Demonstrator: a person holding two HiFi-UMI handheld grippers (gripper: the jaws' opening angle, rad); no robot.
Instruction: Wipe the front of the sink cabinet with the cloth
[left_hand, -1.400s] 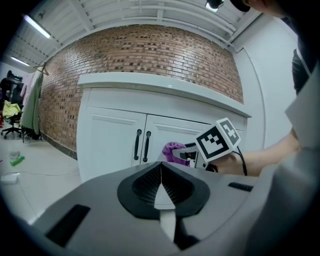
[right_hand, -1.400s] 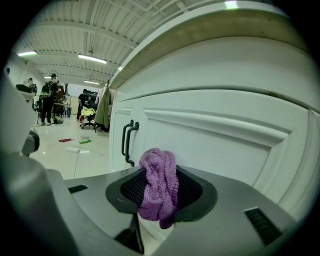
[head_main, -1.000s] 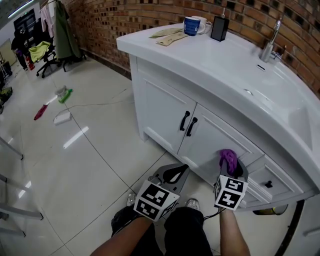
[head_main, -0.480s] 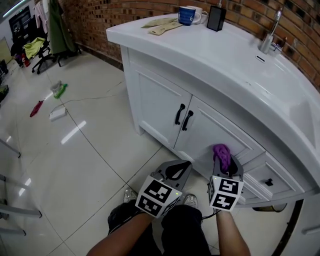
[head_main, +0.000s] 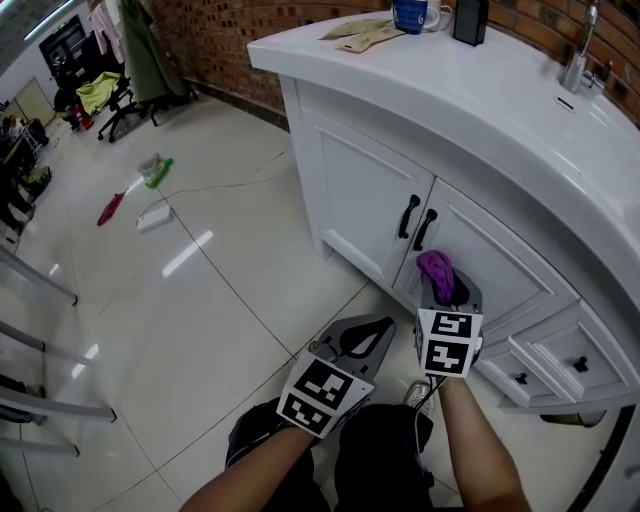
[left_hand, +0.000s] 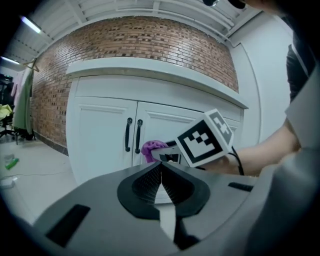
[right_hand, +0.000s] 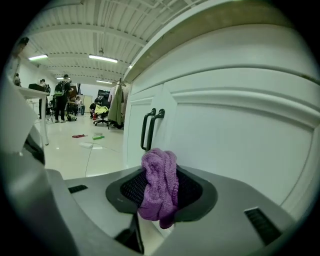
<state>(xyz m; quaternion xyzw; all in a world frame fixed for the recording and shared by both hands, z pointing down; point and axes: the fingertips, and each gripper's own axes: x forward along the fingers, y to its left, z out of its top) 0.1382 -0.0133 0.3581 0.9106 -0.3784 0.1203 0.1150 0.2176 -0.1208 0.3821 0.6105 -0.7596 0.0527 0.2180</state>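
A bunched purple cloth is clamped in my right gripper, which is shut on it. The cloth sits against the right-hand door of the white sink cabinet, just below and right of the two black door handles. My left gripper hangs lower and to the left, away from the cabinet, shut with nothing between its jaws.
A blue mug, a black dispenser and a tap stand on the sink top. Drawers lie right of the doors. A cable and litter lie on the tiled floor, chairs and clothes far left.
My right gripper with the cloth has slid left along the cabinet front, from the drawer side toward the door handles. The head view has swung right and nearer.
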